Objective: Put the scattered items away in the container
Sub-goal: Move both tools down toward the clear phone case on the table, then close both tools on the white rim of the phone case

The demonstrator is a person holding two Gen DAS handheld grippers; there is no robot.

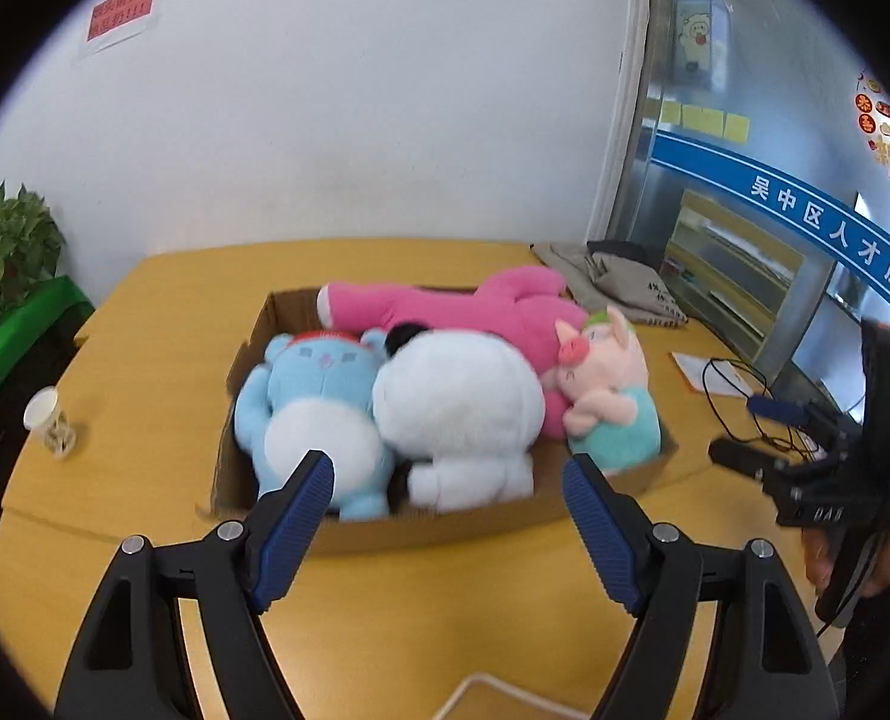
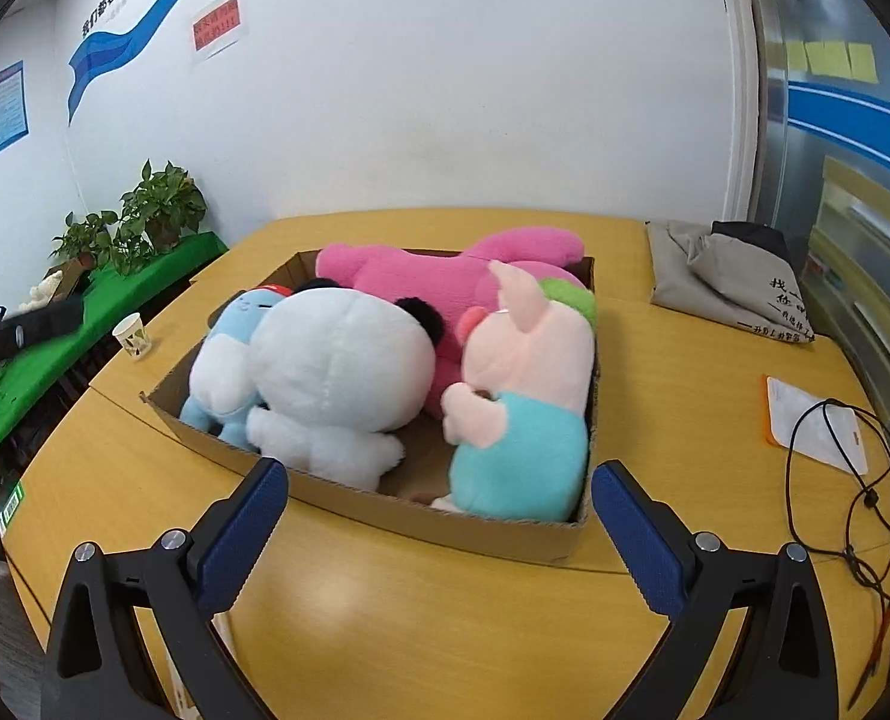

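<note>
White wall behind, a yellow wooden table (image 1: pixel 144 312) in front, and on it sits the cardboard box (image 2: pixel 505 531), packed full. Four plush toys fill it: the blue plush (image 1: pixel 318 414) on the left side, lying with its white belly up; the white panda plush (image 1: pixel 463 408) in the middle, round and bulky with black ears; the long pink plush (image 1: pixel 481 306) stretched across the back wall of the box; and the pig plush (image 2: pixel 523 396) in its teal outfit on the right, leaning against the right wall. All four toys sit inside the box, pressed together, touching one another.

Left gripper (image 1: pixel 448 480) hovers just before the near wall of the box, jaws spread wide, nothing between the blue pads; the blue plush and panda lie just past its fingertips. Right gripper (image 2: pixel 438 501) is likewise released, jaws wide apart and empty, lined up with the near wall, the panda and pig just beyond.

Off to the side, a paper cup (image 1: pixel 48 420) stands near the table's left edge, well apart from the box. A grey cloth bag (image 2: pixel 733 276) lies at the far right, with a black cable (image 2: pixel 835 468) looping over a white sheet nearby. Potted plants (image 2: pixel 156 210) rest on a green-covered ledge by the wall.
</note>
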